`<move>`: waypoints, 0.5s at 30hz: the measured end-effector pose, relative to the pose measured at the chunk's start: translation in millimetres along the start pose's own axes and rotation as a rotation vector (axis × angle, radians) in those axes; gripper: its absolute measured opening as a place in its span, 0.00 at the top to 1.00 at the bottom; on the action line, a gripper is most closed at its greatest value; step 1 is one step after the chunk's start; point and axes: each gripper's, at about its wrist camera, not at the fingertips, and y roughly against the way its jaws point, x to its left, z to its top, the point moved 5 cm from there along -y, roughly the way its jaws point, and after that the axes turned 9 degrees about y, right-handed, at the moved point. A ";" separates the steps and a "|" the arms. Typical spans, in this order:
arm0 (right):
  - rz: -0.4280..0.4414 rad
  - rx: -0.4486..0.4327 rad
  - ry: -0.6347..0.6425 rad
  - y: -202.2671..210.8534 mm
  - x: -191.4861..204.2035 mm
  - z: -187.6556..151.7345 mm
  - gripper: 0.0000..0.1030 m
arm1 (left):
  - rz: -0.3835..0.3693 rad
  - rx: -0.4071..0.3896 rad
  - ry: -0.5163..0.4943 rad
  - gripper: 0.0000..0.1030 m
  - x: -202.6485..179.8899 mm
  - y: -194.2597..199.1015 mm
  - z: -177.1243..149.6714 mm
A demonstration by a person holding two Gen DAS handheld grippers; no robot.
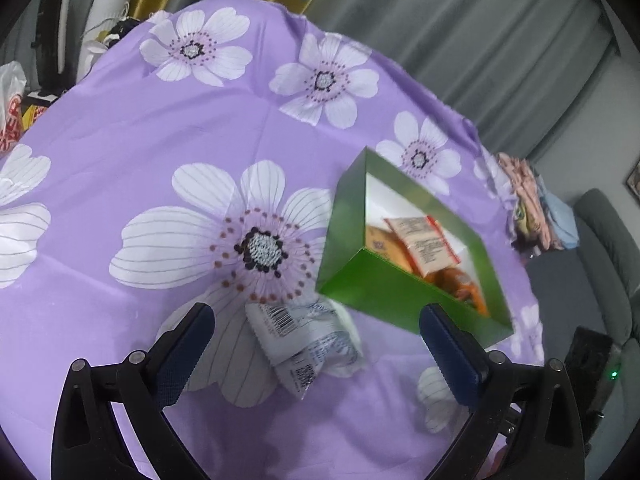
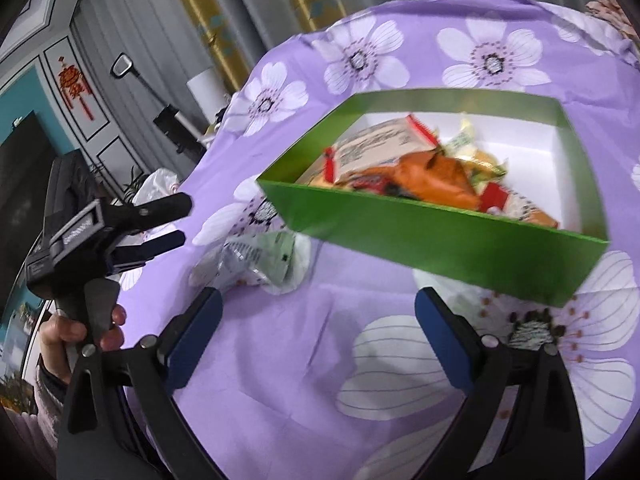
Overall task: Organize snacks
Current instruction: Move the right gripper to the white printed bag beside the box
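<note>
A green box [image 1: 360, 280] [image 2: 440, 236] with a white inside holds several snack packets, orange and beige among them [image 1: 424, 246] [image 2: 404, 168]. It stands on a purple cloth with white flowers. A pale crinkled snack packet [image 1: 304, 344] [image 2: 260, 260] lies on the cloth just left of the box. My left gripper [image 1: 316, 336] is open, its fingers either side of that packet and not touching it. My right gripper [image 2: 318, 320] is open over bare cloth, in front of the box. The left gripper [image 2: 176, 220] also shows in the right wrist view, held by a hand [image 2: 76, 328].
The cloth-covered table [image 1: 160, 140] drops off at its far and right edges. Grey curtains [image 1: 480, 40] hang behind. A grey sofa [image 1: 600, 248] with a pile of clothes [image 1: 532, 204] stands to the right. Bags [image 1: 12, 112] lie at the far left.
</note>
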 end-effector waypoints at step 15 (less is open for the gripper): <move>0.037 0.094 0.135 -49.5 32.5 4.3 0.06 | 0.158 0.036 -0.088 0.01 8.7 -13.6 -10.4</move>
